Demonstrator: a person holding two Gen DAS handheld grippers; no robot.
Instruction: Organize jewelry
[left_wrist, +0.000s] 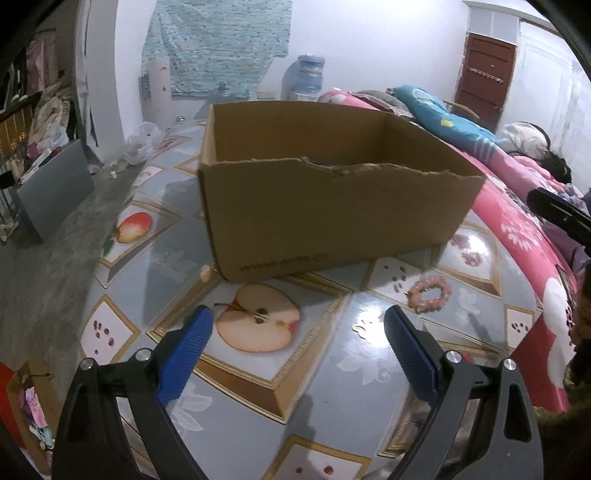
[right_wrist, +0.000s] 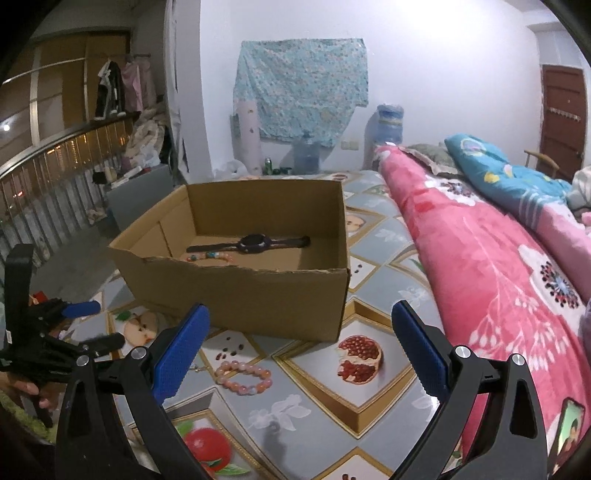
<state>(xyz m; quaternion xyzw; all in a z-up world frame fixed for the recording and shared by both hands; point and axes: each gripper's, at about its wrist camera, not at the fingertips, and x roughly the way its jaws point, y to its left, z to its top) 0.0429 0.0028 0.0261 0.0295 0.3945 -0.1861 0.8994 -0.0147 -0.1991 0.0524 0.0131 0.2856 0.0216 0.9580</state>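
Left tool (left_wrist: 297, 328): its two blue fingers (left_wrist: 184, 354) stand wide apart and hold nothing; it hangs above the patterned surface, in front of the cardboard box (left_wrist: 332, 218).
Right tool (right_wrist: 301, 332): spread wide too, nothing between the fingers (right_wrist: 419, 350); it is also over the surface, before the box.
Pink bead bracelet (right_wrist: 244, 376): lies flat on the fruit-print cloth (right_wrist: 332, 417), outside the box, just in front of its near wall. In the right view it is close to the left finger but not touching it.
Cardboard box: open on top, near edge torn and uneven.
Inside the box: a dark watch (right_wrist: 251, 243) stretched out on the bottom, and a bracelet of mixed colour beads (right_wrist: 208, 256) beside it, partly hidden by the near wall.
Pink flowered blanket (right_wrist: 480, 266): along the right side of the cloth.
Person's hand (right_wrist: 26, 387): seen at the left edge of the right view, holding the left tool.
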